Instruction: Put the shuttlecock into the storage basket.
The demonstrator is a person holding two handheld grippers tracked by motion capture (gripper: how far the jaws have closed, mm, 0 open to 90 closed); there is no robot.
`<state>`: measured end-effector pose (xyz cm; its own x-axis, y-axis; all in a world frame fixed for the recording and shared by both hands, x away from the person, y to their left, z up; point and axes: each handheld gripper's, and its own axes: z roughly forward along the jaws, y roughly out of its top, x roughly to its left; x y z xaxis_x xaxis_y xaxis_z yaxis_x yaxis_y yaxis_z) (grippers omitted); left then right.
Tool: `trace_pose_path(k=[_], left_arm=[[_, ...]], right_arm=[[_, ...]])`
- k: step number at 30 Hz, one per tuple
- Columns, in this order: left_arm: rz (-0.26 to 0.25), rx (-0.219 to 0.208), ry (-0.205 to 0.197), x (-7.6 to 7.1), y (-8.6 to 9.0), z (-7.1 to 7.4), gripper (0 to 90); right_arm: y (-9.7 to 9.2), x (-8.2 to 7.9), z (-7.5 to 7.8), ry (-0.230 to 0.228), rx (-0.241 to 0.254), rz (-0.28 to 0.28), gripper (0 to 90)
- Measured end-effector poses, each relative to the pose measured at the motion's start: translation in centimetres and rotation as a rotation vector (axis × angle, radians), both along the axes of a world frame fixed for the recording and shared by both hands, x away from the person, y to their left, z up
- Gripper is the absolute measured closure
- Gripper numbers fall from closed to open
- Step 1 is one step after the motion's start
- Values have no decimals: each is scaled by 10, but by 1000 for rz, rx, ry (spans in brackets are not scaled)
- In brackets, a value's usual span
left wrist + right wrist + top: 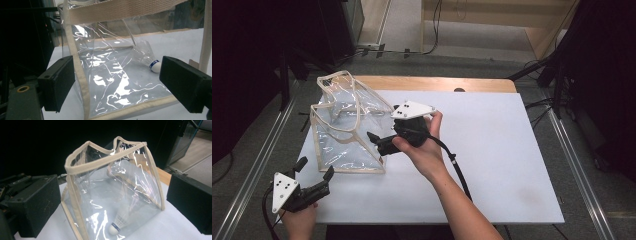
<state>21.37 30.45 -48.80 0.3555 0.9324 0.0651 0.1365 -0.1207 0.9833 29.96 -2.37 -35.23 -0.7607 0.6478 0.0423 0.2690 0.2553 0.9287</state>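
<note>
While the clear bag (347,127) stands on the white counter (492,150) near its far left corner, its cream-trimmed mouth faces up and gapes open, and its cream webbing handles (334,82) rise above the rim. Inside it a shuttlecock (120,217) lies on the bag's floor, its white cork tip with a blue band resting low against the transparent wall and its pale skirt slanting up and away; in the left gripper view the same shuttlecock (147,58) lies on its side toward the far part of the bag's floor, seen through the plastic.

Just beside the bag's right wall, the right gripper (374,140) is held in a hand (424,147) whose forearm comes in from the near edge and slants toward the bag. Its jaws point at the bag and stand spread wide, with nothing pressed between them; in its own view the bag sits between and beyond the two black pads (40,202) without touching them.

At the near left corner, the left gripper (314,170) is held low by the other hand (299,222), half over the counter's edge. Its jaws are also spread apart, aimed at the bag's near lower corner, and grip nothing
</note>
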Motion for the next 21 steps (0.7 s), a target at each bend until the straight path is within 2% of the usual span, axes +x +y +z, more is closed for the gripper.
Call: trace_pose_path(k=[14, 21], left_arm=[[-1, 6, 0, 0, 0, 0, 137], [0, 6, 0, 0, 0, 0, 137]], right_arm=[[-24, -4, -19, -5, 1, -45, 0], [-33, -5, -26, 13, 14, -60, 0]])
